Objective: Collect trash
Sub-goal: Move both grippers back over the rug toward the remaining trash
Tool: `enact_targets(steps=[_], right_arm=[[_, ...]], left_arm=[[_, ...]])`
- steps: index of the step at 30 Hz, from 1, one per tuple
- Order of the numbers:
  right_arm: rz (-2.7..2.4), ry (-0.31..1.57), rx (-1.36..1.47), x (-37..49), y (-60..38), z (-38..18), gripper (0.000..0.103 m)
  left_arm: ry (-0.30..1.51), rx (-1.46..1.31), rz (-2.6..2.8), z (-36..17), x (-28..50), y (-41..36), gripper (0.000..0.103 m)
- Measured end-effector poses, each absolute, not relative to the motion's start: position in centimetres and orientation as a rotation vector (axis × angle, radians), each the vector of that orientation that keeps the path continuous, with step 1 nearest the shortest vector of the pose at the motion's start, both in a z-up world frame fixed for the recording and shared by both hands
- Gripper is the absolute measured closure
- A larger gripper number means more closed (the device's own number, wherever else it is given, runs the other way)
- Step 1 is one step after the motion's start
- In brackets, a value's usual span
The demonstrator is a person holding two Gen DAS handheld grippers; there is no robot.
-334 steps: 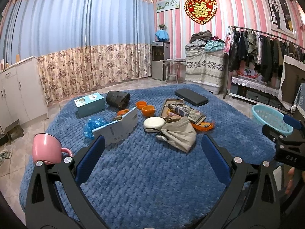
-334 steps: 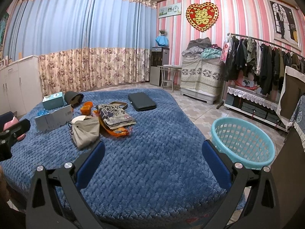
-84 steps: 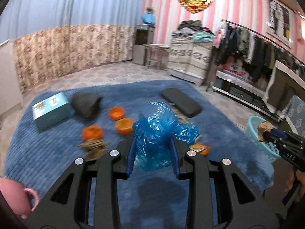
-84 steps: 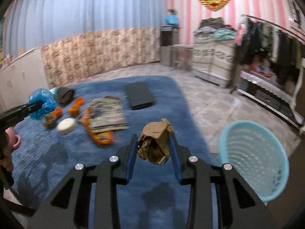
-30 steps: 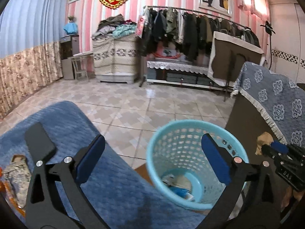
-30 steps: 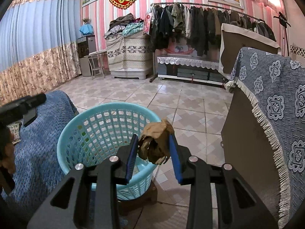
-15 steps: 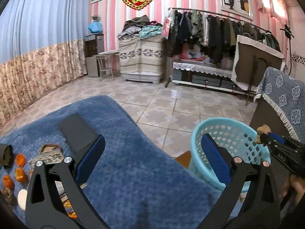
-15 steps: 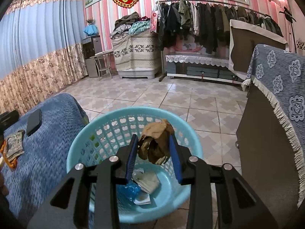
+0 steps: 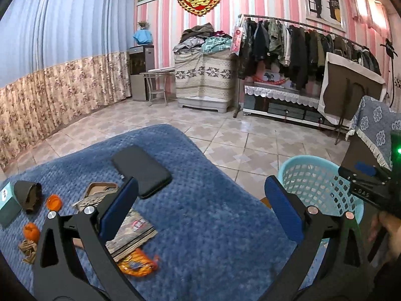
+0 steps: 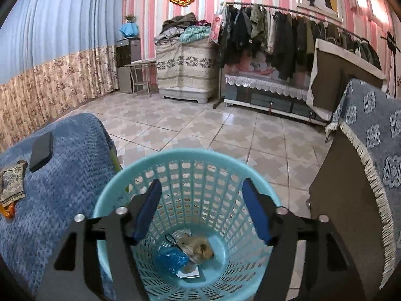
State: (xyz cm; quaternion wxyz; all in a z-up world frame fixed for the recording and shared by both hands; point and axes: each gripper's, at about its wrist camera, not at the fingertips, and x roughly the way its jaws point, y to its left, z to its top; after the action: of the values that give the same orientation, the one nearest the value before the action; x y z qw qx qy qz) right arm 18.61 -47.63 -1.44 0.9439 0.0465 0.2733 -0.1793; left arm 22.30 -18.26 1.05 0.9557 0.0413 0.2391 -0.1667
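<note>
Right gripper [image 10: 201,210] sits over the light blue basket [image 10: 120,195], jaws wide apart after just opening, nothing between the pads. The crumpled brown paper [image 10: 198,247] lies at the basket bottom, against a blue plastic bag [image 10: 173,258], with a white card or slip [image 10: 190,273] partly under them. A thin black loop shows beside the paper; can't tell what it is.

Left gripper [image 9: 200,205] is spread wide and empty, pointing out over the blue blanket [image 9: 213,213]. From that view the basket [image 9: 308,175] stands on the tiled floor just off the blanket's right edge, contents hidden by its wall. The right gripper's tip reaches in over the basket's far side.

On the blanket:
- black flat case [image 9: 141,170], toward the far edge
- stack of printed paper/magazines [image 9: 132,233] partly behind the left finger, orange wrapper [image 9: 136,263] at its near edge
- dark pouch lying on its side [image 9: 26,195], mouth open, contents not visible
- teal box [image 9: 6,205] at the frame's left edge
- orange peel pieces [image 9: 54,202], brown scraps [image 9: 27,248]
</note>
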Motion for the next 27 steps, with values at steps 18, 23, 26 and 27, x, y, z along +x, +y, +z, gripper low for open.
enact_targets(steps=[18,23,26,27], right_arm=[[-0.198,0.503,0.096,17.3,-39.8,0.7,0.005],[-0.115,0.503,0.084,17.6,-36.4,0.4,0.005],[-0.080,0.500,0.062,18.1,-34.1,0.4,0.004],[-0.067,0.502,0.055,18.3,-33.4,0.4,0.004]], left_arm=[[0.435,0.013,-0.141,1.8,19.6,-7.9,0.005],[0.408,0.013,-0.062,1.8,18.4,-4.4,0.005],[0.412,0.006,-0.025,1.6,17.7,-2.3,0.005],[0.417,0.006,-0.014,1.5,17.6,-1.7,0.005]])
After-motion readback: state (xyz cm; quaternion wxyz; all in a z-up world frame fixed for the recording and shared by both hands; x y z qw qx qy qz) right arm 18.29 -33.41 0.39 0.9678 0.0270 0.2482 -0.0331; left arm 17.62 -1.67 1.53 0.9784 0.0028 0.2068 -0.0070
